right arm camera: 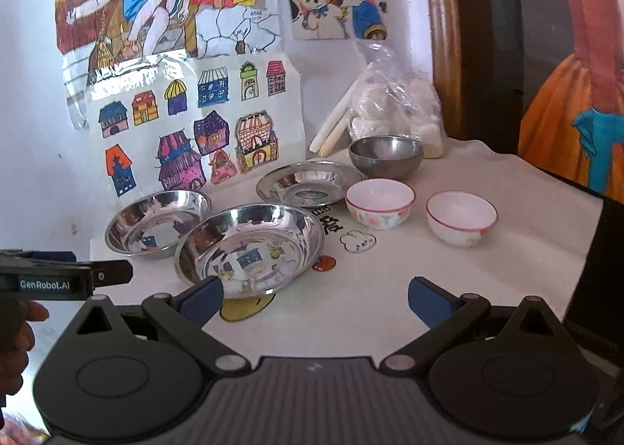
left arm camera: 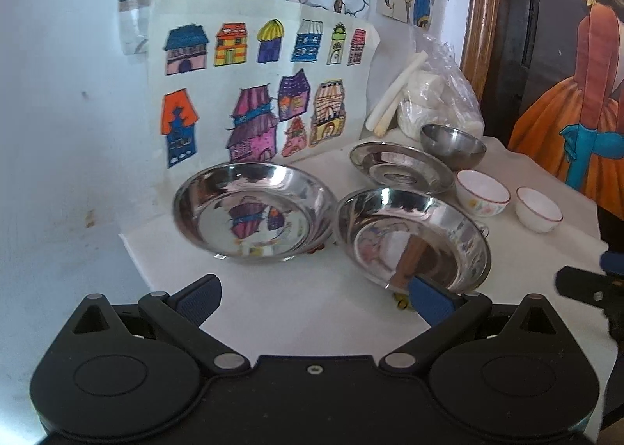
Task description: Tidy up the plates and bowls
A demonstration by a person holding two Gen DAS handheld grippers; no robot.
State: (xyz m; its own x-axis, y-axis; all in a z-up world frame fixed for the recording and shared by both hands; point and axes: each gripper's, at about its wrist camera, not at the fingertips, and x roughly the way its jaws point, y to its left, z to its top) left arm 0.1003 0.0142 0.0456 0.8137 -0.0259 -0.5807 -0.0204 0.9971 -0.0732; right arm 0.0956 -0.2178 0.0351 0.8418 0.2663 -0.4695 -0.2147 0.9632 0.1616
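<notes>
Both grippers were held low over the near edge of a white table [right arm camera: 526, 218], each with its blue-padded fingers spread wide apart and nothing between them. The left gripper [left arm camera: 316, 298] faced the wall, and its right fingertip [left arm camera: 429, 298] overlapped the near rim of the near plate [left arm camera: 413, 238] in that view; whether it touched the rim could not be told. The right gripper [right arm camera: 316, 298] pointed at the middle of the table, its left fingertip [right arm camera: 202, 298] just in front of that same near plate [right arm camera: 249, 248]. Three steel plates sat on the table: the left plate [left arm camera: 253, 207] near the wall, the near plate just to its right with the rims close together, and the far plate [left arm camera: 401, 166] behind them. A steel bowl [left arm camera: 452, 144] stood behind the far plate, next to a plastic bag [left arm camera: 440, 101] of white pieces and two pale sticks [left arm camera: 394, 98] leaning against the wall. Two white bowls with red rims stood side by side but apart at the right: the inner bowl [right arm camera: 380, 203] just beside the far plate, the outer bowl [right arm camera: 462, 217] nearer the table's right edge. A drawing of houses [left arm camera: 253, 94] leaned against the wall behind the plates.
</notes>
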